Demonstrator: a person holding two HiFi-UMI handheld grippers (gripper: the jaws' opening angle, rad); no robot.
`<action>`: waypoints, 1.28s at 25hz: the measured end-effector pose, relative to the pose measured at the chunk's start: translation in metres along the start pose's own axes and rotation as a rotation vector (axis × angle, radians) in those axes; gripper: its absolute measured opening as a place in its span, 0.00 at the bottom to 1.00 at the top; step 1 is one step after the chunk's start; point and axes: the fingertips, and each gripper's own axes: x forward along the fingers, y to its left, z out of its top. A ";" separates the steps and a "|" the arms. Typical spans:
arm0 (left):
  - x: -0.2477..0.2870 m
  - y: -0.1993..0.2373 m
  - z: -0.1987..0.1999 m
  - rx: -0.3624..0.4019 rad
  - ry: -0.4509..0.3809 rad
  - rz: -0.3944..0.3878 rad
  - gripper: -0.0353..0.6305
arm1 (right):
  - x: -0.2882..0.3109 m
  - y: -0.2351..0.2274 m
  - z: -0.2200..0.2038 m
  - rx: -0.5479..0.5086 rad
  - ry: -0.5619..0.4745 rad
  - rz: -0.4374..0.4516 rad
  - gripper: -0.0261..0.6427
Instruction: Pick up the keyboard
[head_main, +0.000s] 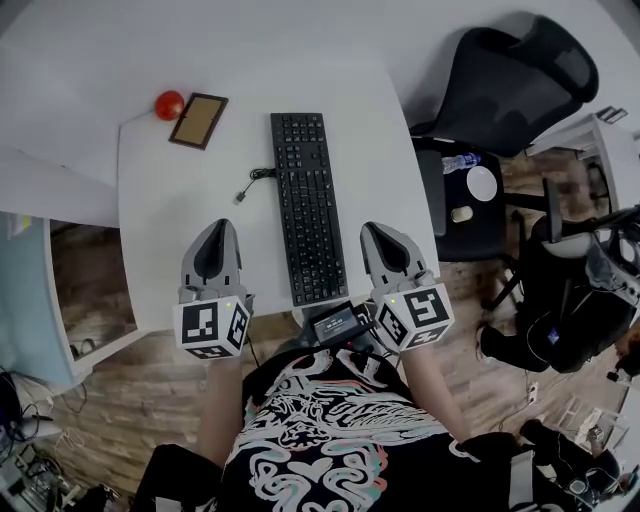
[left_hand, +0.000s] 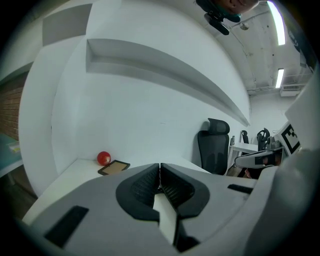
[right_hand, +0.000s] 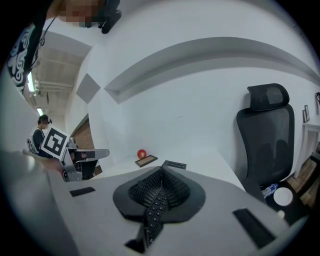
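Note:
A long black keyboard (head_main: 307, 205) lies lengthwise on the white desk (head_main: 190, 190), its cable curling off its left side. My left gripper (head_main: 217, 232) hovers over the desk to the keyboard's left, jaws shut and empty. My right gripper (head_main: 376, 236) sits just right of the keyboard's near half, also shut with nothing held. In the right gripper view the keyboard (right_hand: 174, 164) shows past and through the closed jaw tips (right_hand: 161, 170). The left gripper view shows the closed tips (left_hand: 160, 166) above bare desk.
A red ball (head_main: 169, 104) and a small framed board (head_main: 199, 120) lie at the desk's far left. A black office chair (head_main: 500, 100) stands to the right, with a bottle and white disc on its seat. A black device (head_main: 337, 322) hangs at the person's chest.

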 end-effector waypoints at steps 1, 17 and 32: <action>0.004 0.000 -0.003 -0.003 0.009 -0.004 0.09 | 0.003 -0.001 -0.003 0.005 0.008 0.004 0.08; 0.057 -0.014 -0.062 -0.042 0.174 -0.089 0.09 | 0.036 -0.035 -0.052 0.144 0.156 0.014 0.08; 0.094 -0.026 -0.134 -0.162 0.403 -0.151 0.09 | 0.086 -0.056 -0.105 0.207 0.319 0.066 0.08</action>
